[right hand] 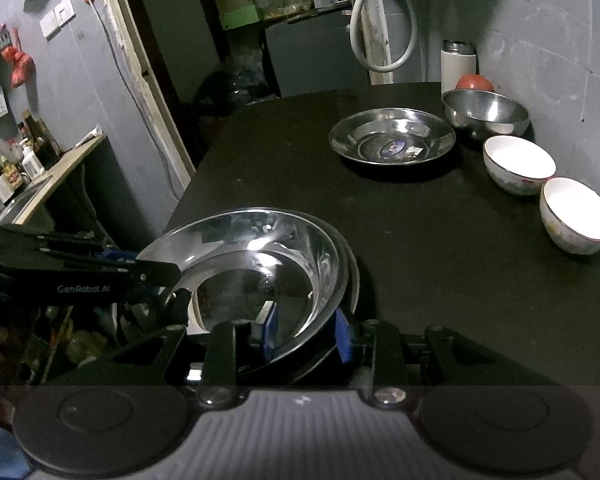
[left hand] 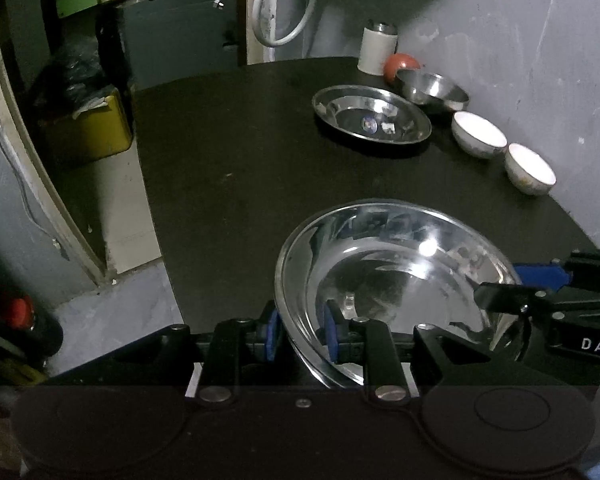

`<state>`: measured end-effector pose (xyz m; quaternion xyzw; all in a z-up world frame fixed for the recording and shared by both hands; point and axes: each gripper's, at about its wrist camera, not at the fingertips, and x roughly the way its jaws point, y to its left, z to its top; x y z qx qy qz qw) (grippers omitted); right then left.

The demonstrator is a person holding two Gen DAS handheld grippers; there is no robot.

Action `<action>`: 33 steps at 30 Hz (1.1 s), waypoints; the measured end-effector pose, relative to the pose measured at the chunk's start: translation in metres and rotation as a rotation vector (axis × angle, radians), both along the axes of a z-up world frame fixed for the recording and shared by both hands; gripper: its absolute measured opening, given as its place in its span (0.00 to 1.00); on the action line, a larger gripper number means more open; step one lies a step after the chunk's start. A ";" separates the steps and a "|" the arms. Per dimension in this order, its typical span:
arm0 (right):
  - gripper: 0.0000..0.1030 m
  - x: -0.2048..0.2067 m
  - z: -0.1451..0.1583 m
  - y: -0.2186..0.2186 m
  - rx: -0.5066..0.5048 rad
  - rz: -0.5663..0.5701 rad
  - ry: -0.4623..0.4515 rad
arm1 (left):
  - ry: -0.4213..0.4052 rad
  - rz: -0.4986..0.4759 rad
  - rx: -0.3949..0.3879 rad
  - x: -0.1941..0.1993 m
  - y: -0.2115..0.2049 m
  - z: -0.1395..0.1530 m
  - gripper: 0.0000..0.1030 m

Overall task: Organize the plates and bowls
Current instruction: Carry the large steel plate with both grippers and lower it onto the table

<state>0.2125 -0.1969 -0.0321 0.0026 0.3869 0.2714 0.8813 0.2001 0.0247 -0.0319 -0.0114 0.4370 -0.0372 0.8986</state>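
Observation:
A large shiny steel bowl [left hand: 396, 280] [right hand: 260, 268] rests near the front of the black table [left hand: 240, 180] [right hand: 420, 248]; the right wrist view shows a second rim under it. My left gripper [left hand: 303, 334] [right hand: 148, 264] straddles its near-left rim, blue pads slightly apart from the metal. My right gripper [right hand: 306, 334] [left hand: 512, 282] straddles the opposite rim, one pad inside and one outside, loosely. Farther back lie a flat steel plate [left hand: 372, 120] [right hand: 392, 136], a small steel bowl [left hand: 434, 90] [right hand: 486, 114] and two white bowls [left hand: 478, 134] [right hand: 518, 164].
The second white bowl [left hand: 530, 168] [right hand: 576, 216] sits by the wall. A white flask [left hand: 376, 50] [right hand: 458, 66] and a red round object [left hand: 400, 65] [right hand: 474, 82] stand in the back corner. The table's left edge drops to the floor, where a yellow bin [left hand: 96, 128] stands.

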 end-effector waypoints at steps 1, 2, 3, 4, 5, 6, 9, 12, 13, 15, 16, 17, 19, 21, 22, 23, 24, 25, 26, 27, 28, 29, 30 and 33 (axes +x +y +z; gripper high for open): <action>0.35 0.000 0.000 0.001 -0.005 0.001 -0.001 | -0.001 -0.003 0.006 0.000 0.000 -0.001 0.23; 0.36 0.000 0.000 0.001 -0.007 0.001 -0.005 | 0.000 -0.005 0.009 0.002 -0.001 -0.001 0.23; 0.36 0.000 0.000 0.002 -0.012 0.001 -0.008 | 0.003 -0.005 0.008 0.003 -0.001 -0.002 0.23; 0.36 0.000 0.000 0.003 -0.016 0.002 -0.010 | 0.007 -0.004 0.006 0.004 -0.001 -0.003 0.23; 0.36 0.000 0.000 0.003 -0.020 0.003 -0.011 | 0.011 -0.004 0.004 0.004 -0.001 -0.004 0.23; 0.36 0.000 0.000 0.004 -0.025 0.005 -0.013 | 0.015 -0.005 0.004 0.005 0.000 -0.005 0.23; 0.36 -0.001 0.001 0.006 -0.044 0.014 -0.020 | 0.023 -0.010 0.008 0.006 -0.001 -0.008 0.23; 0.39 -0.001 0.001 0.009 -0.065 0.025 -0.026 | 0.032 -0.015 0.013 0.007 -0.001 -0.011 0.23; 0.39 -0.001 0.001 0.009 -0.071 0.028 -0.028 | 0.033 -0.016 0.013 0.007 -0.002 -0.011 0.23; 0.40 -0.001 0.001 0.011 -0.084 0.035 -0.033 | 0.037 -0.016 0.009 0.007 -0.001 -0.013 0.23; 0.40 -0.001 0.001 0.011 -0.086 0.036 -0.034 | 0.039 -0.016 0.006 0.007 -0.001 -0.013 0.23; 0.41 -0.001 0.001 0.011 -0.088 0.036 -0.035 | 0.041 -0.016 0.004 0.007 -0.001 -0.014 0.23; 0.41 -0.001 0.001 0.011 -0.092 0.037 -0.037 | 0.045 -0.015 -0.001 0.008 -0.001 -0.014 0.24; 0.42 -0.001 0.001 0.012 -0.095 0.037 -0.038 | 0.045 -0.014 0.000 0.009 -0.001 -0.015 0.24; 0.42 -0.001 0.001 0.012 -0.096 0.037 -0.039 | 0.039 -0.013 0.003 0.008 -0.001 -0.014 0.24; 0.43 -0.001 0.001 0.012 -0.097 0.035 -0.040 | 0.035 -0.013 0.005 0.009 -0.001 -0.014 0.24; 0.43 -0.001 0.001 0.012 -0.097 0.033 -0.039 | 0.035 -0.012 0.005 0.008 0.000 -0.014 0.24; 0.43 0.000 0.001 0.011 -0.096 0.031 -0.039 | 0.039 -0.011 0.004 0.008 0.000 -0.014 0.25; 0.43 0.000 0.001 0.011 -0.096 0.031 -0.039 | 0.044 -0.009 0.002 0.008 0.000 -0.014 0.25; 0.44 0.001 0.001 0.011 -0.097 0.031 -0.039 | 0.048 -0.007 0.000 0.008 0.001 -0.015 0.25; 0.44 0.001 0.001 0.011 -0.098 0.032 -0.040 | 0.050 -0.006 -0.001 0.008 0.001 -0.015 0.26; 0.45 0.001 0.001 0.011 -0.098 0.033 -0.040 | 0.049 -0.004 0.000 0.009 0.002 -0.015 0.27; 0.46 0.002 0.001 0.011 -0.101 0.033 -0.040 | 0.046 -0.003 -0.001 0.009 0.002 -0.014 0.29; 0.49 0.003 0.000 0.011 -0.107 0.029 -0.034 | 0.041 0.001 -0.003 0.009 0.003 -0.014 0.33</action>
